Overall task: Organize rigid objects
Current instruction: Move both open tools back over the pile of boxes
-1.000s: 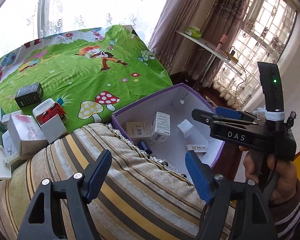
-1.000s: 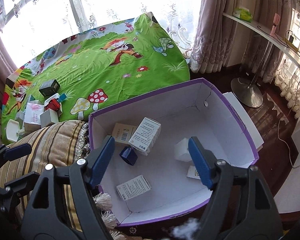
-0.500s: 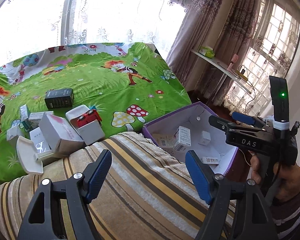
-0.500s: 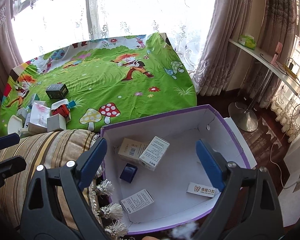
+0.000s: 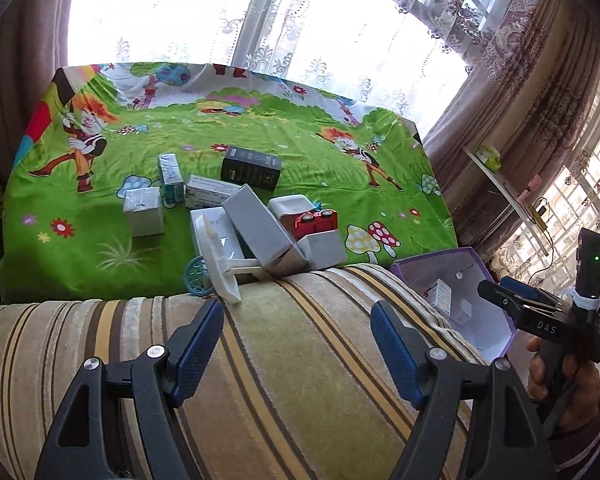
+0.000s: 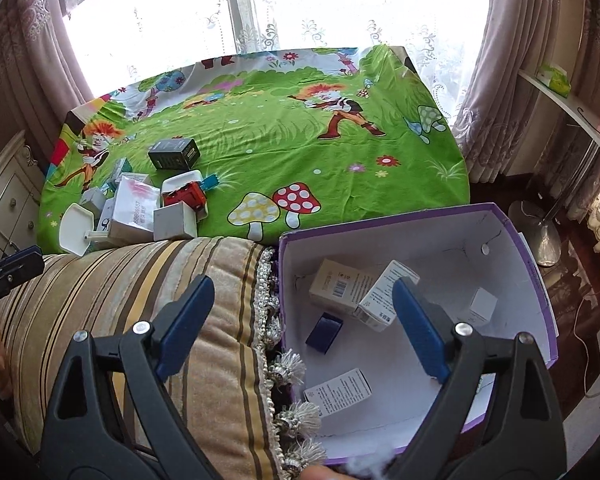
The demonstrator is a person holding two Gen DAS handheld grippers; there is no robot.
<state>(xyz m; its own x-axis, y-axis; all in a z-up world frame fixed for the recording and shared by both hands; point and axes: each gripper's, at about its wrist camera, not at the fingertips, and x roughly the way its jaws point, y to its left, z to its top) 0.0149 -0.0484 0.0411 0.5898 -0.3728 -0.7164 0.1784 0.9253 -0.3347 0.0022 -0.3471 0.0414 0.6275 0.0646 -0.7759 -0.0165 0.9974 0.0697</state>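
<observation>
Reaching into the tight pile of boxes (image 5: 236,216) on the far-left bedsheet (image 5: 320,160), the empty wide-open left gripper (image 5: 298,344) may topple neighbours; the right gripper (image 6: 300,324), spread empty, hangs near the purple box (image 6: 540,280).

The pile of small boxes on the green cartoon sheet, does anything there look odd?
Yes. The long grey box lies tilted across its neighbours, and the red toy car sits on its side against a white box.
</observation>
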